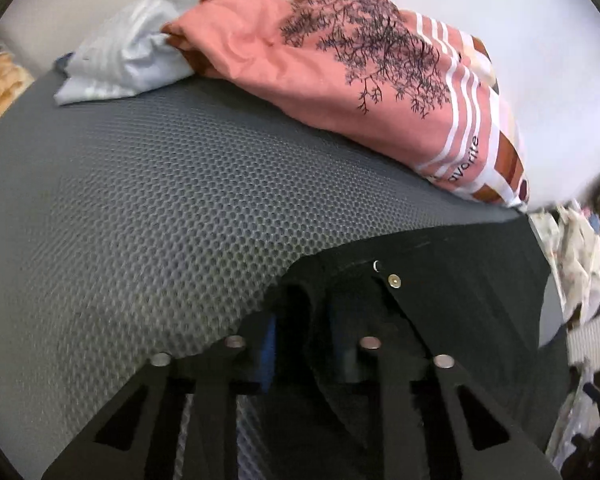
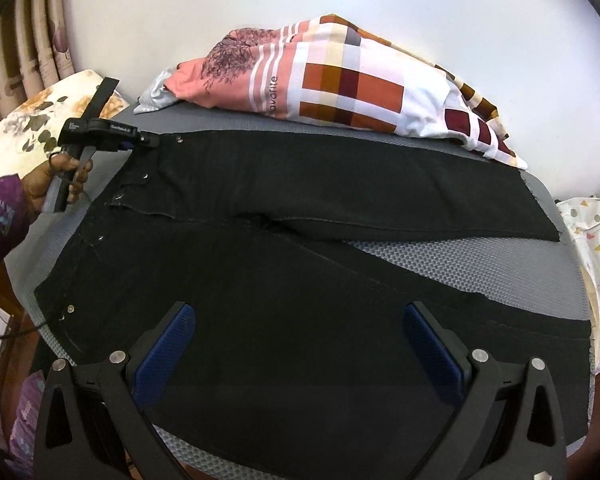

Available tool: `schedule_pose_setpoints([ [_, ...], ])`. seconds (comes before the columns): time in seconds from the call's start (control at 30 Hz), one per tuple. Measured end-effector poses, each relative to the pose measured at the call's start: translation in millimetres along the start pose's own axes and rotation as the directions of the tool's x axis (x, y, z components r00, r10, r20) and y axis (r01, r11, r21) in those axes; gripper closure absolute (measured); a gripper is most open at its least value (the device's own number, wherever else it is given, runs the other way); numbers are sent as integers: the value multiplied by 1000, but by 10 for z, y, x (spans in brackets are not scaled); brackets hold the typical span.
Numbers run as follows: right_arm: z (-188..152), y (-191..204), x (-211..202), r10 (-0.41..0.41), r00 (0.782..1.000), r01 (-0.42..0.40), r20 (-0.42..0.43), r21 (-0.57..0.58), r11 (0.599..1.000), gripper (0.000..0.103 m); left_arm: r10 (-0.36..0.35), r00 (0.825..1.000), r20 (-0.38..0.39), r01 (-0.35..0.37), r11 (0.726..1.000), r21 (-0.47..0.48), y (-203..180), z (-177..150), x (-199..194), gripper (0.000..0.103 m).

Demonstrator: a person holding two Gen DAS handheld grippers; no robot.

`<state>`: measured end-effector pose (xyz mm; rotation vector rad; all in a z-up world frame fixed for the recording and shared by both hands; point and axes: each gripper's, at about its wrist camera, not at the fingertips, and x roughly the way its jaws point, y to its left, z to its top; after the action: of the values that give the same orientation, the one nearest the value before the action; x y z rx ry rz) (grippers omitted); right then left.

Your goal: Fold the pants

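Observation:
Black pants (image 2: 284,264) lie flat on a grey mesh mat (image 2: 440,264), waist to the left, the two legs spread to the right. My left gripper (image 2: 148,140) is at the far corner of the waistband, shut on the black fabric. In the left wrist view that gripper (image 1: 304,340) pinches the waistband (image 1: 440,288) next to a metal rivet (image 1: 394,281). My right gripper (image 2: 300,344) is open and empty, its blue pads (image 2: 164,352) wide apart above the near leg.
A bundle of pink and checked bedding (image 2: 332,88) lies along the mat's far edge, with a white cloth (image 1: 120,60) beside it. A floral cushion (image 2: 28,132) sits at the left. Patterned fabric (image 2: 592,264) hangs past the mat's right edge.

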<state>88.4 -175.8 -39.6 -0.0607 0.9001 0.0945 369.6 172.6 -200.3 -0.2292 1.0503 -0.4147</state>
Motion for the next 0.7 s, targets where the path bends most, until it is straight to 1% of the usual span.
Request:
schedule_pose_setpoints([
  [0.03,17,-16,10,12,1000,-12,2,8,1000,0,0,999,43,1,1000,-30,-43,-28,-106,87],
  [0.07,51,-49,11,43,999,-43,7,27,999,0,-1,997,71,4,999,-43,-94,-58,-193,88],
  [0.1,67,-57,7,64,998,-64,13,40,997,0,1,995,104,2,999,-38,-167,-89,-290,88],
  [0.13,130,-93,1,105,994,-107,30,65,992,0,19,990,141,-19,1000,-3,-317,-143,-422,88],
  [0.17,177,-111,5,129,991,-132,40,81,988,0,25,986,167,-31,999,35,-468,-209,-544,88],
  [0.2,242,-137,12,165,985,-170,53,105,980,0,16,983,184,-27,998,56,-563,-266,-638,88],
  [0.23,325,-176,38,215,974,-223,66,134,966,0,0,979,206,-15,997,76,-665,-353,-770,88],
  [0.27,425,-230,95,276,958,-286,76,170,943,0,-7,973,231,-19,994,110,-811,-456,-896,88],
  [0.3,487,-271,146,314,945,-325,86,198,925,1,-3,967,254,-36,988,148,-953,-570,-1012,88],
  [0.33,601,-364,262,369,924,-381,96,255,889,5,-8,963,271,-41,984,175,-1029,-673,-1137,88],
  [0.37,657,-398,318,398,912,-409,99,282,868,8,-14,959,283,-42,981,191,-1094,-768,-1217,88],
  [0.4,748,-474,431,446,889,-455,107,324,829,12,-17,955,296,-45,978,203,-1155,-862,-1293,88],
  [0.47,886,-629,715,515,850,-507,106,425,750,13,-20,947,319,-52,975,215,-1256,-1089,-1446,88],
  [0.5,928,-713,867,556,824,-533,110,484,694,13,-21,946,324,-51,976,213,-1284,-1166,-1490,88],
  [0.53,961,-797,1042,608,784,-566,124,545,619,14,-22,945,325,-49,977,208,-1317,-1263,-1528,88],
  [0.57,986,-875,1211,632,763,-570,134,600,561,14,-20,946,324,-48,978,201,-1320,-1324,-1550,88],
  [0.7,1027,-1066,1640,656,738,-547,155,707,448,15,-26,952,305,-25,987,161,-1342,-1520,-1600,88],
])
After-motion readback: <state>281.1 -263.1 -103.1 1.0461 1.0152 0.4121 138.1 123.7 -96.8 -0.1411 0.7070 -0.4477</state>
